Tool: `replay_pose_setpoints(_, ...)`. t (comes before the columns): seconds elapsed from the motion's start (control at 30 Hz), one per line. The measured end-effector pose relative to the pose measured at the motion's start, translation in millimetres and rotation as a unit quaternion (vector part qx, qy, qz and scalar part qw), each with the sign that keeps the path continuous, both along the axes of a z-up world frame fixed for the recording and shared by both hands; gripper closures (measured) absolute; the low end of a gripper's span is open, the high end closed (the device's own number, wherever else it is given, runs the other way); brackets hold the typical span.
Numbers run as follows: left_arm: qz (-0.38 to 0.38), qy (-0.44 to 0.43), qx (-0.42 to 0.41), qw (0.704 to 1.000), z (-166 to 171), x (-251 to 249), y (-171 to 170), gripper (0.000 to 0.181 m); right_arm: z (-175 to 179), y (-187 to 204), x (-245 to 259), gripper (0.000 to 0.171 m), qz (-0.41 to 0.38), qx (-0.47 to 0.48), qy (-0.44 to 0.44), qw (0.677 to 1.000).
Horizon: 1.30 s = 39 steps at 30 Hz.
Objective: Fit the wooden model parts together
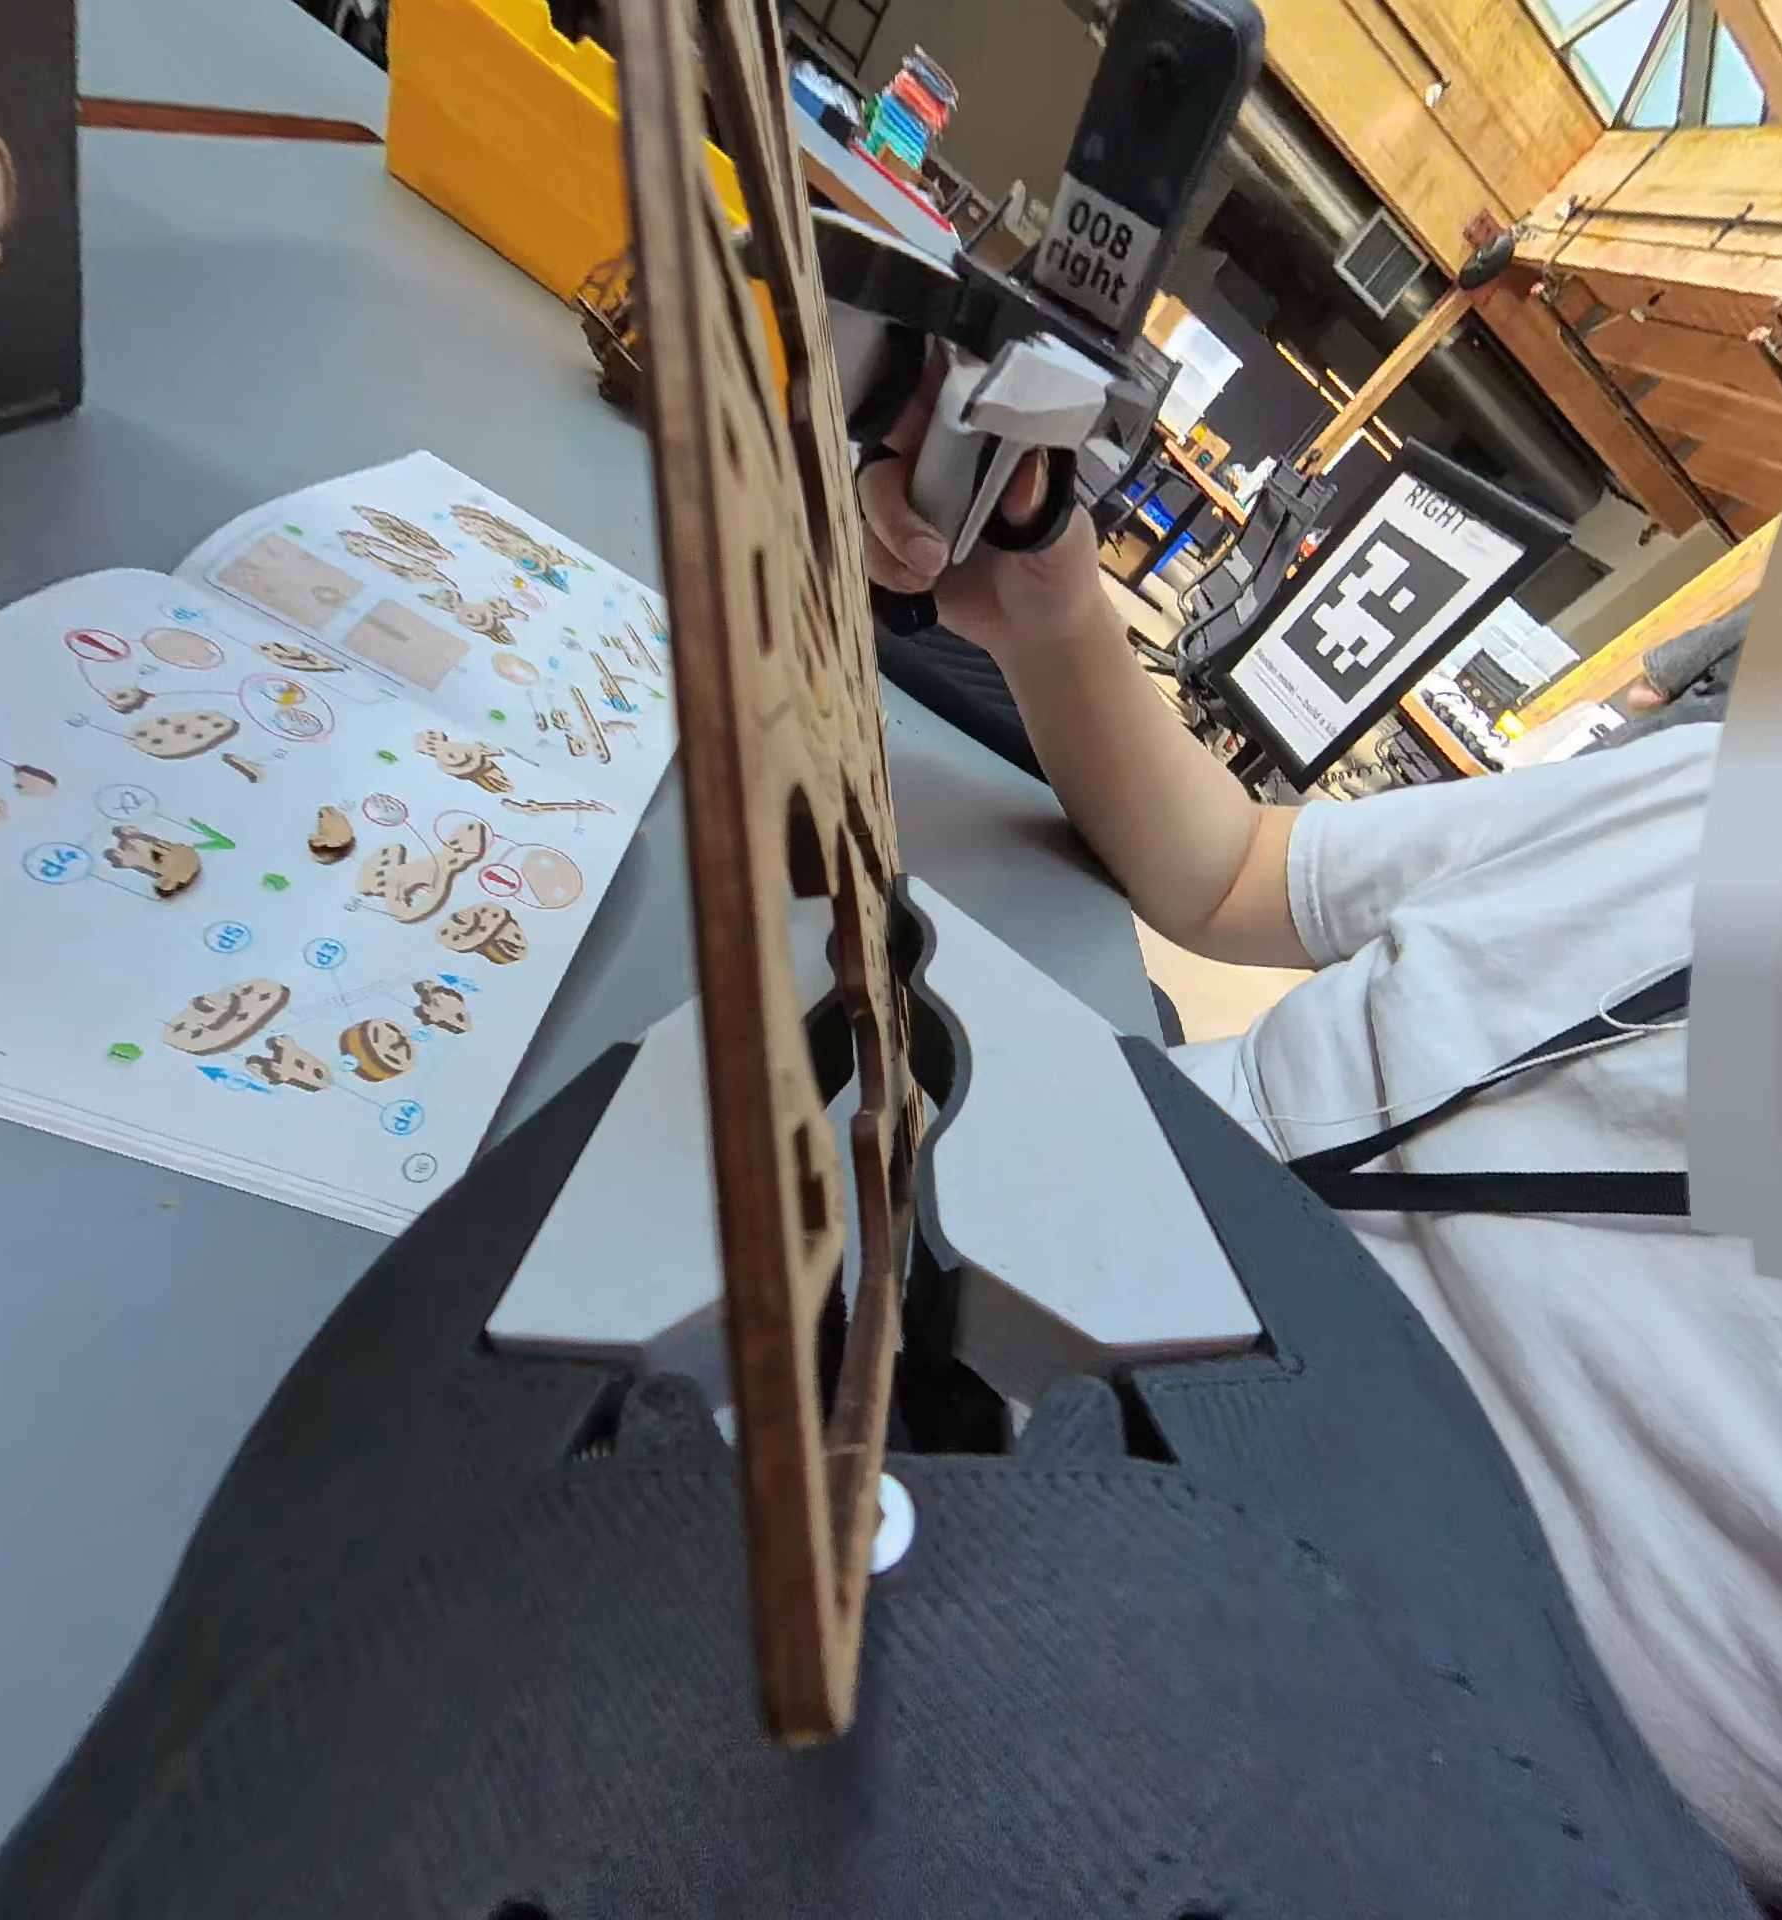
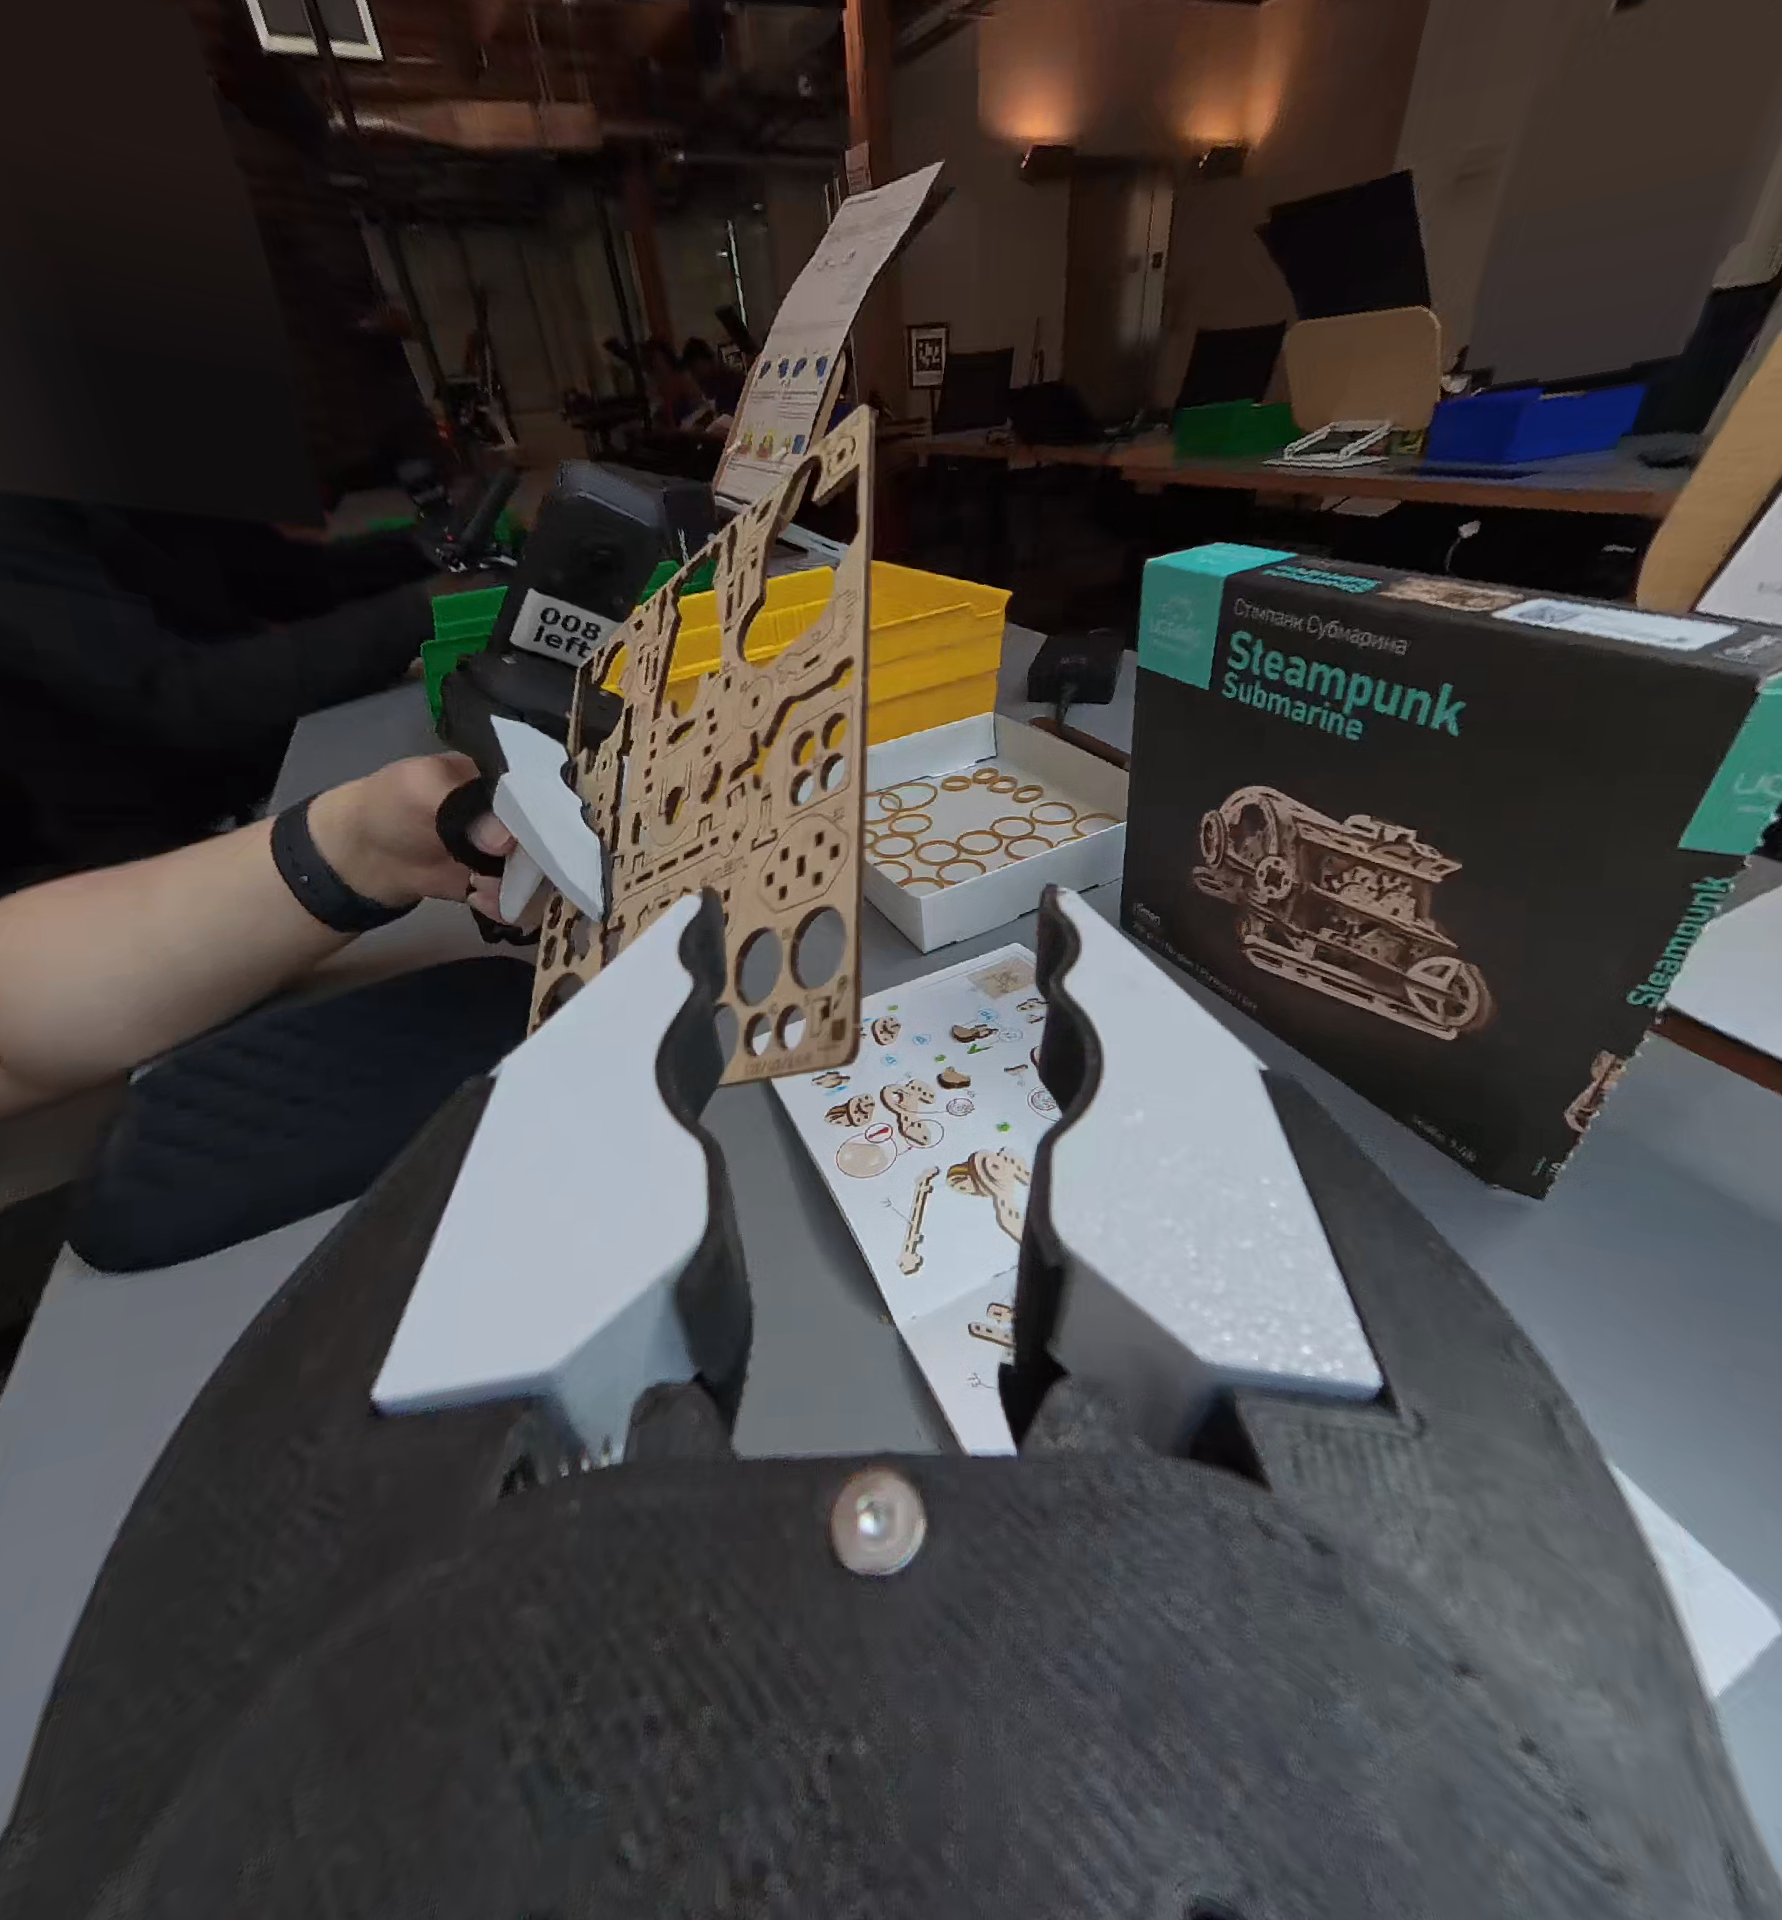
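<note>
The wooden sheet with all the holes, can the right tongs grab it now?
Probably yes. The right tongs are open, and the wooden sheet hangs in the air just ahead of them, held upright by the left tongs. Nothing sits between.

Colour rundown: the wooden parts sheet was pale tan ply with dark brown burnt edges around every cutout. Both hand-held grippers, left and right, had textured black bodies, light grey fingers and black wavy pads. The desk was plain grey. The instruction booklet was white, dotted with tan part drawings, blue and red circles and little green marks. The bin was bright yellow, the kit box black with teal trim and a tan model picture. The white tray held tan rings.
</note>
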<state>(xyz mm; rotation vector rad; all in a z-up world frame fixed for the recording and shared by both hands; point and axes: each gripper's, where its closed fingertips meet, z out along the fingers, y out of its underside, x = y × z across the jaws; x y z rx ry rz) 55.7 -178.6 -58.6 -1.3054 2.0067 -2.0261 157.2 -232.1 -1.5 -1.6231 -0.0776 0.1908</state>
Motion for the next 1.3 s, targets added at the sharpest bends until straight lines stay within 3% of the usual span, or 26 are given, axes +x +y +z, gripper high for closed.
replay_pose_setpoints(0.1,-0.041,0.025,0.028,0.998,-12.1,-8.6,-14.4,0.18,-19.4,8.5,-18.8,0.106,0.086,-0.044,0.115,0.989)
replay_pose_setpoints(0.13,-0.048,0.028,0.029,0.998,-13.7,-9.6,-17.8,0.18,-30.2,10.2,-31.9,0.115,0.128,-0.077,0.153,0.977)
replay_pose_setpoints(0.2,-0.059,0.04,0.011,0.997,-13.4,-11.4,-22.4,0.181,-48.0,5.5,-61.0,0.156,0.224,-0.144,0.2,0.943)
replay_pose_setpoints(0.23,-0.064,0.046,-0.004,0.997,-11.6,-12.3,-22.7,0.181,-51.3,3.5,-70.6,0.169,0.255,-0.154,0.213,0.931)
replay_pose_setpoints(0.27,-0.058,0.045,-0.019,0.997,-8.8,-10.5,-19.8,0.18,-51.3,3.7,-73.6,0.169,0.267,-0.148,0.224,0.925)
replay_pose_setpoints(0.37,-0.005,0.002,-0.099,0.995,13.8,3.0,-1.3,0.175,-43.4,12.3,-64.3,0.17,0.243,-0.112,0.277,0.923)
replay_pose_setpoints(0.43,0.026,-0.014,-0.146,0.989,22.7,11.0,8.6,0.148,-33.7,17.9,-58.8,0.171,0.228,-0.072,0.318,0.918)
replay_pose_setpoints(0.57,0.02,-0.01,-0.154,0.988,19.4,13.7,-1.4,0.135,-23.8,26.5,-57.0,0.17,0.197,-0.019,0.339,0.92)
replay_pose_setpoints(0.7,0.015,-0.02,-0.187,0.982,25.9,14.7,-16.8,0.141,-24.3,32.8,-64.9,0.17,0.181,-0.004,0.313,0.932)
replay_pose_setpoints(0.87,0.035,-0.046,-0.175,0.983,28.4,13.9,-15.1,0.172,-28.8,36.5,-76.1,0.169,0.209,-0.011,0.331,0.92)
replay_pose_setpoints(1.07,0.039,-0.039,-0.161,0.985,21.5,15.2,-10.9,0.16,-36.5,37.3,-79.1,0.17,0.209,-0.03,0.307,0.928)
replay_pose_setpoints(1.2,0.038,-0.045,-0.138,0.989,17.2,14.3,-10.8,0.179,-41.9,37.2,-80.6,0.168,0.212,-0.044,0.283,0.934)
replay_pose_setpoints(1.3,0.052,-0.041,-0.111,0.992,15.1,15.3,-12.1,0.18,-44.1,35.4,-79.7,0.167,0.209,-0.06,0.266,0.939)
